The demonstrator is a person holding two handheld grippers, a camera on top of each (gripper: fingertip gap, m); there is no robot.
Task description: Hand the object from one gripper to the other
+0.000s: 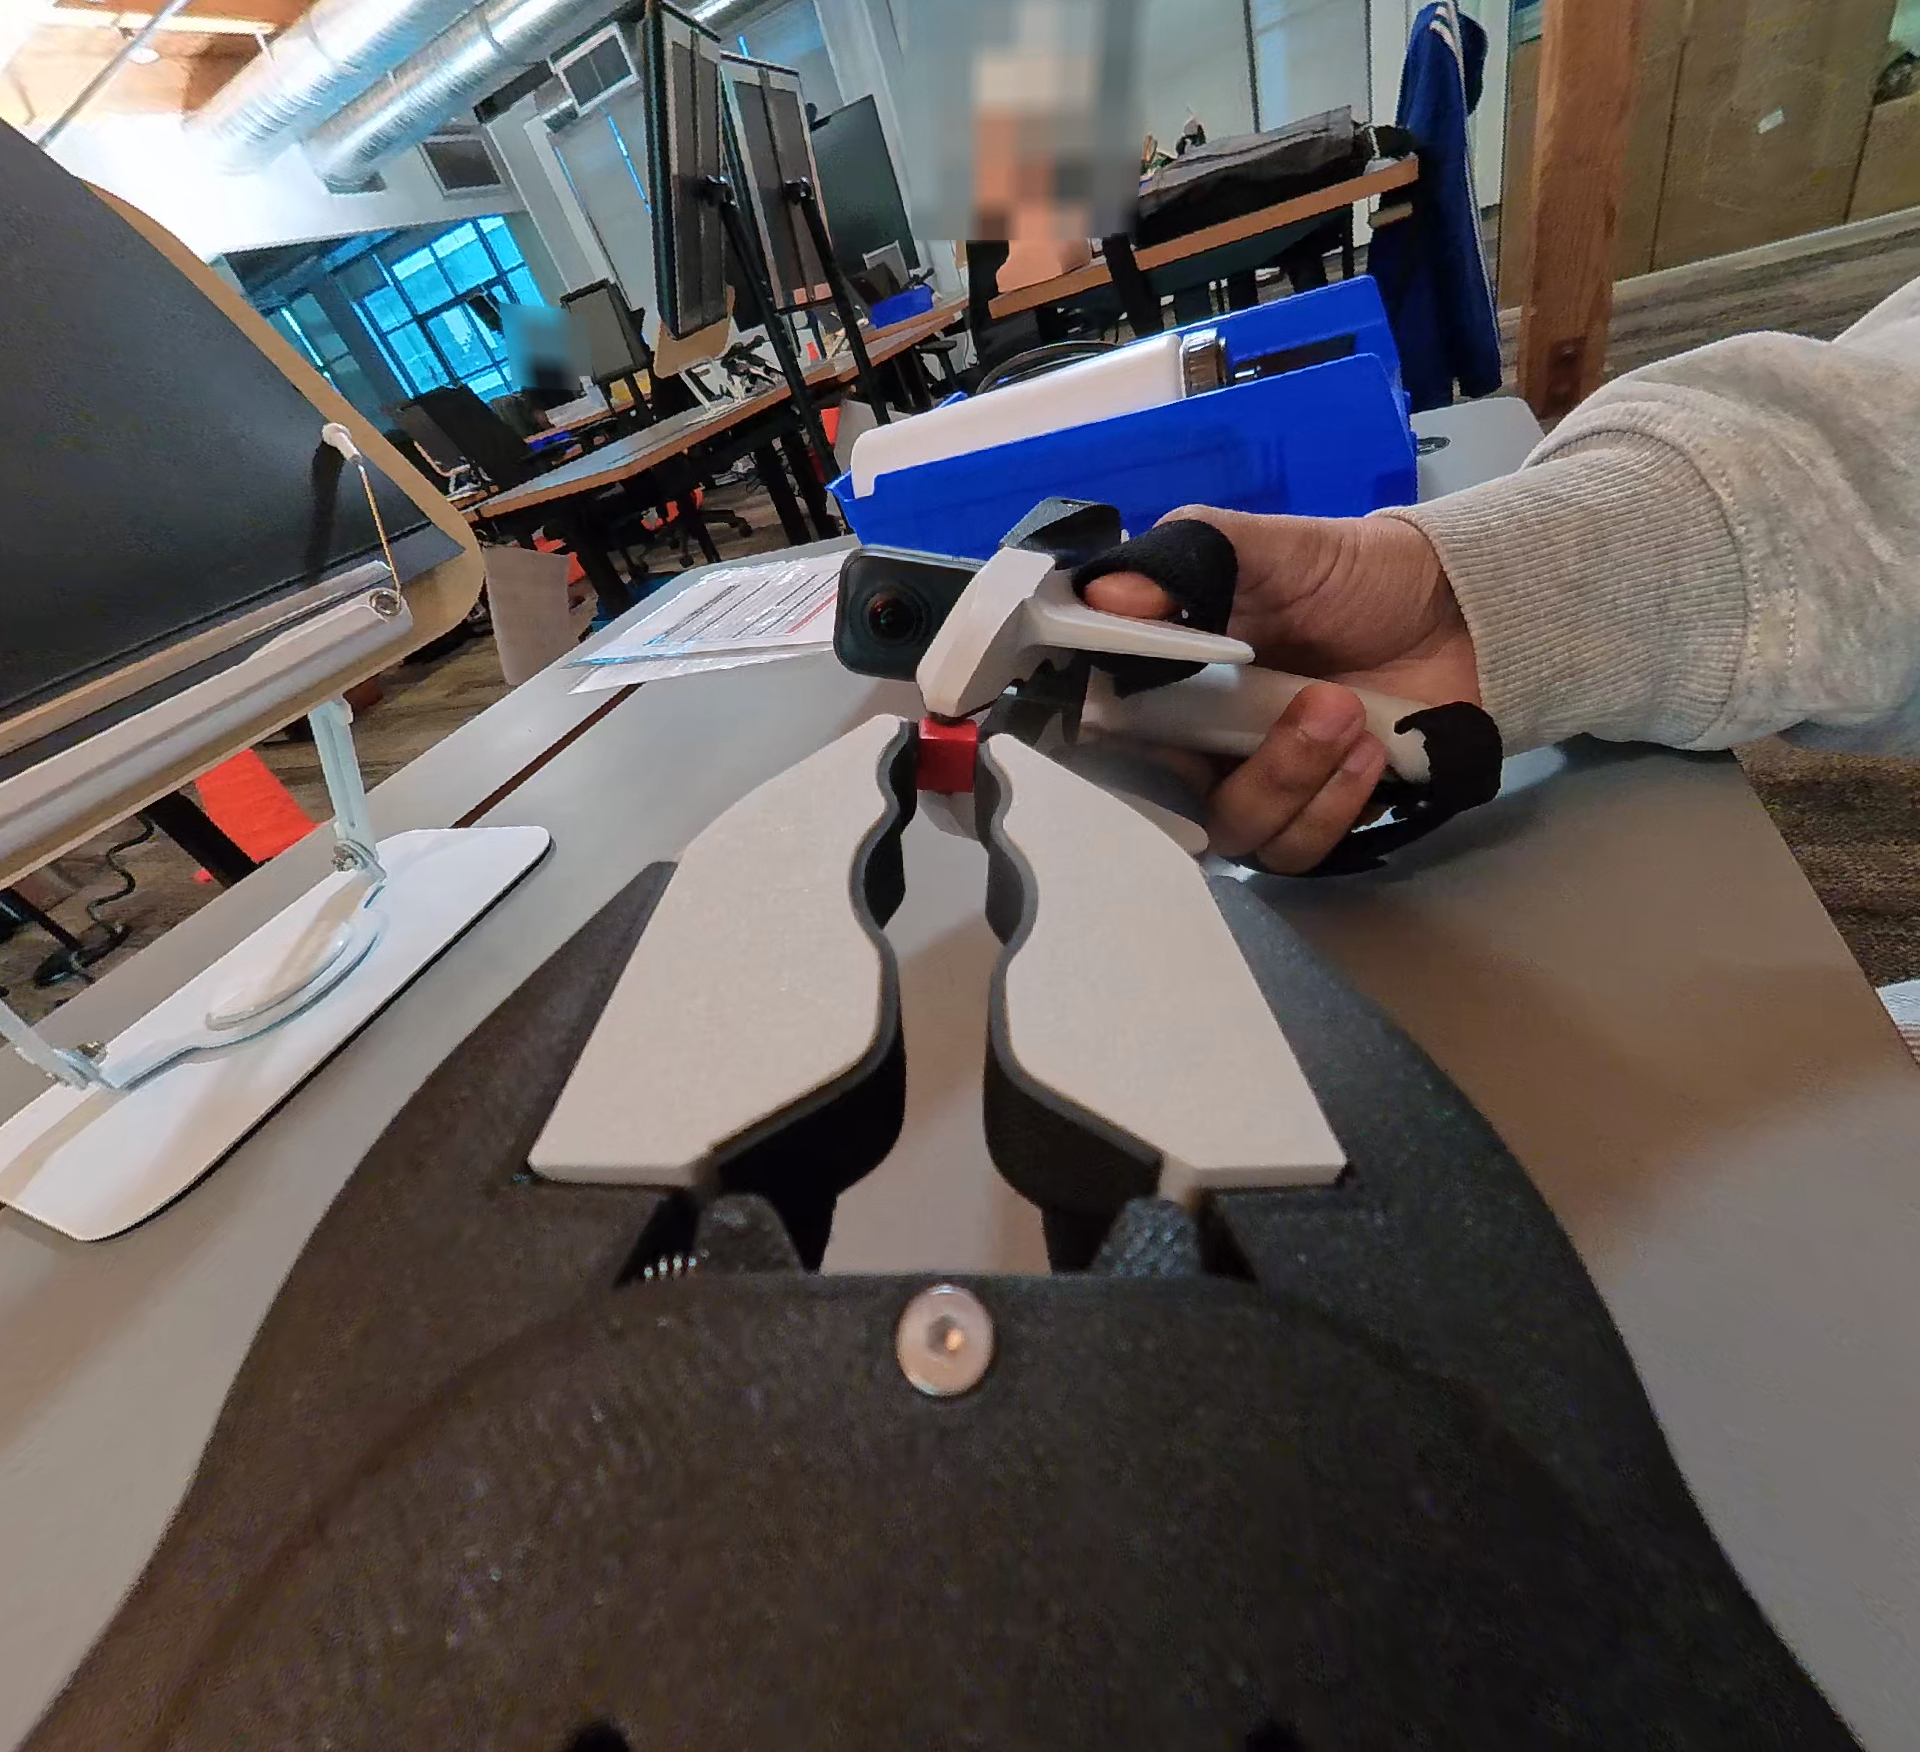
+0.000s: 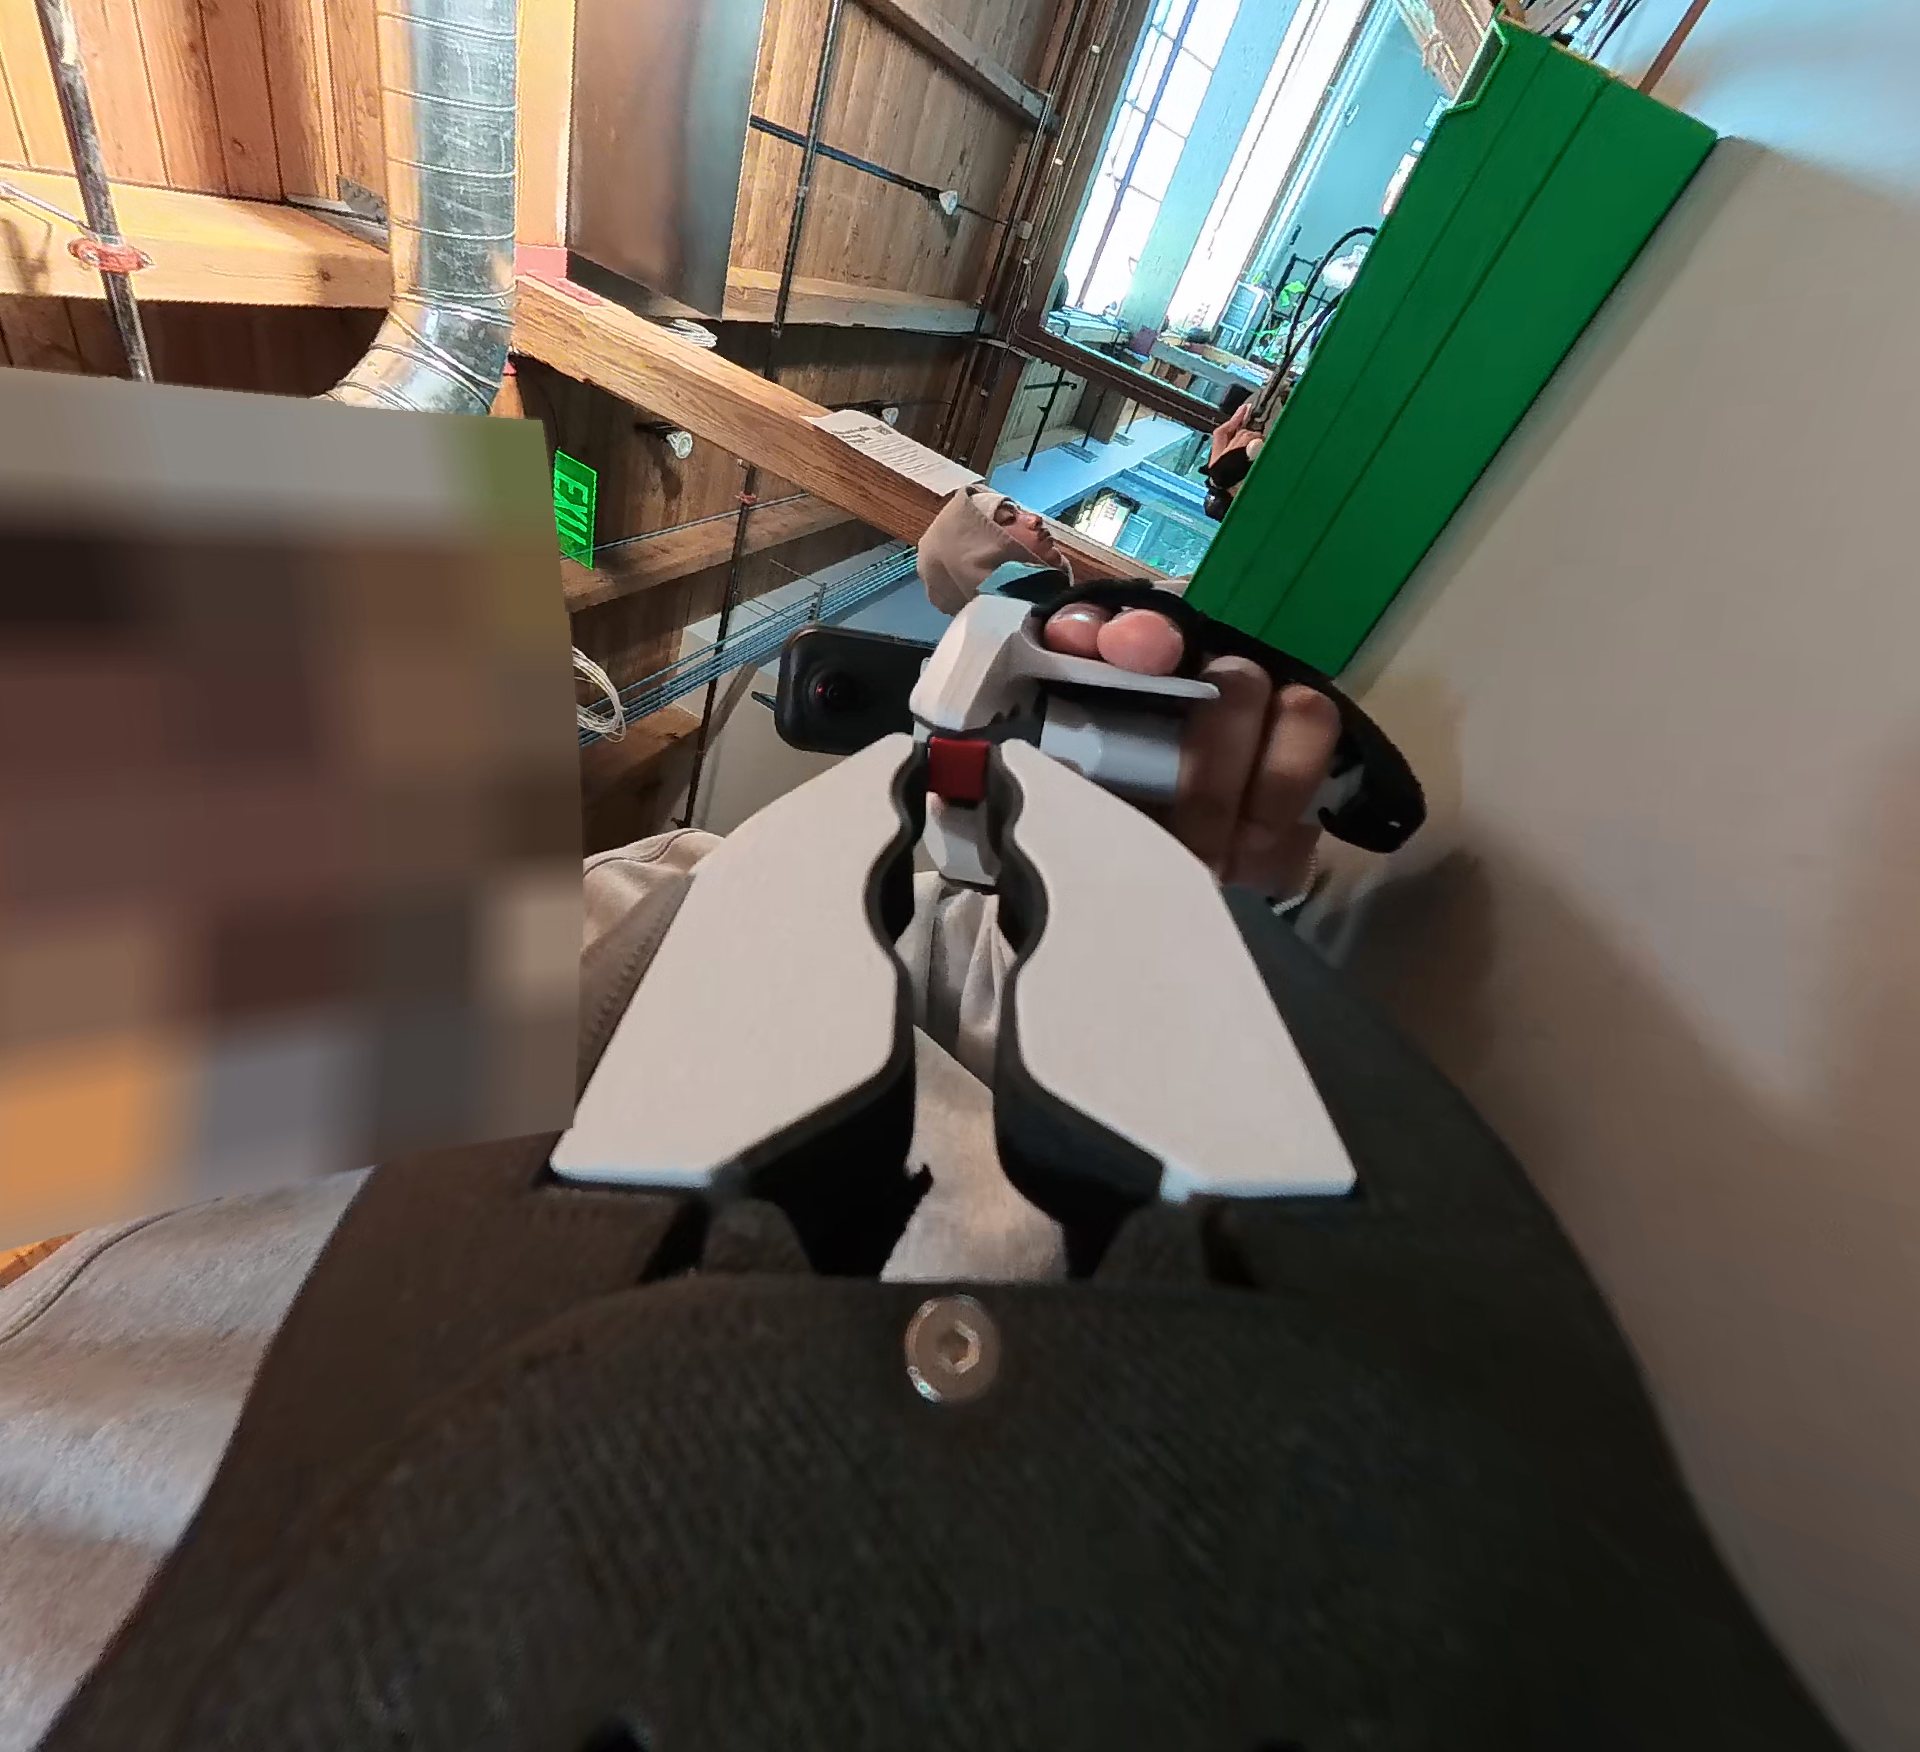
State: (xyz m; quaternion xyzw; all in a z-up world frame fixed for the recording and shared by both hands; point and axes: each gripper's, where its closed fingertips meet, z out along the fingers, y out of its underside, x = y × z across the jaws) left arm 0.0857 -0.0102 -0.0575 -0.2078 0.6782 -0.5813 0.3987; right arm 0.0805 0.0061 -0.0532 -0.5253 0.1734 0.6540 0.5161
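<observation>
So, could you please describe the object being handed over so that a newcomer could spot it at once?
Start at the grey table with the blue bin at its far side. Above it, two pairs of white tongs meet tip to tip. Pinched between them is a small red cube, the only red thing among white and black parts.

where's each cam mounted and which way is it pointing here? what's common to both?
Left wrist view: sits on the left gripper, looking forward over a grey table toward a blue bin; shows its own white fingers and the person's right hand.
Right wrist view: sits on the right gripper, rolled sideways, facing ceiling ducting and a green bin; shows its own fingers and the left hand.
Shared: the red cube, between both grippers' fingertips, crosswise.
</observation>
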